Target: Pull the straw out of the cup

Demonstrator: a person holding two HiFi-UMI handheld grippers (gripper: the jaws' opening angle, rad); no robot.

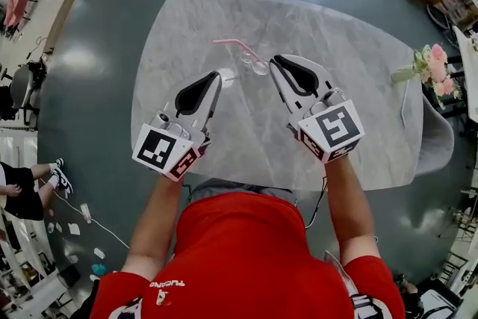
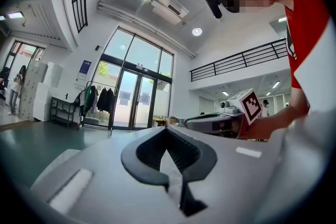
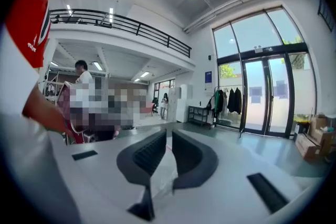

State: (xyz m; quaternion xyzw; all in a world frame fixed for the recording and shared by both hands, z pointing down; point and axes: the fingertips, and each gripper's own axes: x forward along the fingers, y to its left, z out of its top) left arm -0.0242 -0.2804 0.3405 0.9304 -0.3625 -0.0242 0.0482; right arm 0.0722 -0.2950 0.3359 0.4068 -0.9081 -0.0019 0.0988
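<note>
a clear cup (image 1: 258,66) stands on the pale tabletop (image 1: 358,48), past the middle toward 12 o'clock. the pink straw (image 1: 233,44) is in it, with its bent top pointing to 9 o'clock. the right claw (image 1: 273,60) is closed and empty, its tip just beside the cup at the cup's 3 o'clock. the left claw (image 1: 216,75) is also closed on nothing, near the cup's 8 o'clock. flowers (image 1: 435,68) sit at the tabletop's 3 o'clock edge.
</note>
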